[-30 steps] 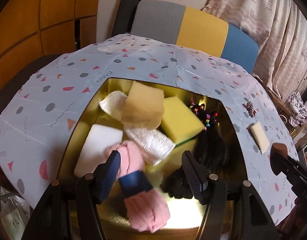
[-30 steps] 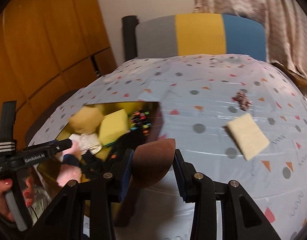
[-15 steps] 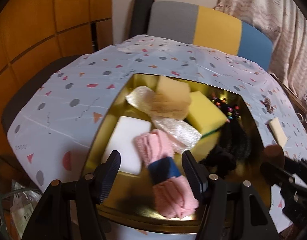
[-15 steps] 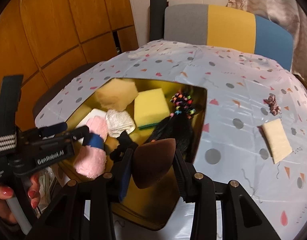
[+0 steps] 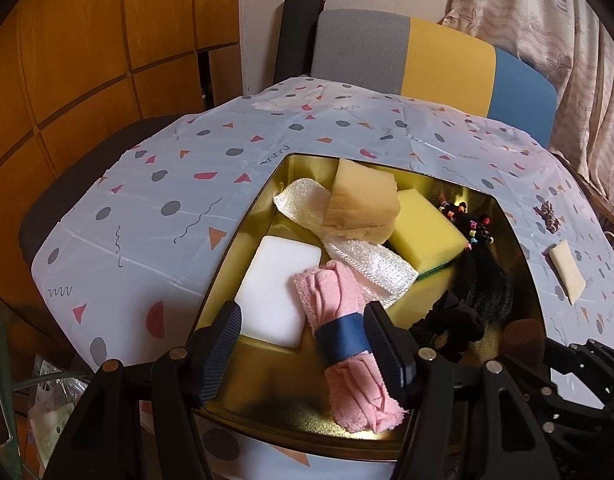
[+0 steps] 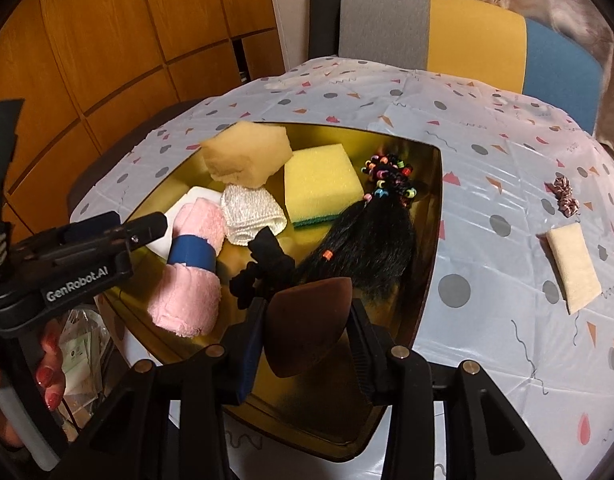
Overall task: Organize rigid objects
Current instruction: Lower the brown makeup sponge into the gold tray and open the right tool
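The right gripper (image 6: 307,336), low in the centre of the right wrist view, was clenched on a brown teardrop sponge (image 6: 309,320) held over the near part of the gold tray (image 6: 435,216). The left gripper (image 5: 303,344) stood released at the bottom of the left wrist view, its jaws spread either side of a rolled pink towel (image 5: 343,332) with a blue band lying in the tray. Further up the tray lay a white block (image 5: 279,284), a yellow sponge (image 5: 427,232), a tan sponge (image 5: 363,204) and a black hairpiece (image 6: 367,248), while a cream pad (image 6: 573,268) lay on the tablecloth (image 6: 487,208) at the right.
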Demonstrator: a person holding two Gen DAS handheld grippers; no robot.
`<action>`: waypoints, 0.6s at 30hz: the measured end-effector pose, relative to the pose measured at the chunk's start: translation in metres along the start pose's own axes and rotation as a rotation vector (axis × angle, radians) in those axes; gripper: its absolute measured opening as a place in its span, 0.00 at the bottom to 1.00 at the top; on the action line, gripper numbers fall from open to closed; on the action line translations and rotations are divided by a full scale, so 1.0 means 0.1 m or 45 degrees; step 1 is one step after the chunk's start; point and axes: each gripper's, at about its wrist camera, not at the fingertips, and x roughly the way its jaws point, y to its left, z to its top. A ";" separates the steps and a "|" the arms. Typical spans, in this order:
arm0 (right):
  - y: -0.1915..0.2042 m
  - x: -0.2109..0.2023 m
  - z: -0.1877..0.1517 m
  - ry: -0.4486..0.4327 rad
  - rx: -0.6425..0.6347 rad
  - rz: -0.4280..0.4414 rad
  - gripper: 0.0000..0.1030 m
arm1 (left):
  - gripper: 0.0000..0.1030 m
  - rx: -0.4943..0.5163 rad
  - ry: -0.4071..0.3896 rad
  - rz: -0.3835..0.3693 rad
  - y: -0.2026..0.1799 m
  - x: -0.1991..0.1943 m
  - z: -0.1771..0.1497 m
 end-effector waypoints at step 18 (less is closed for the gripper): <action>-0.38 -0.37 0.06 -0.186 0.138 -0.008 0.75 | 0.63 0.008 0.029 -0.049 -0.08 0.00 0.01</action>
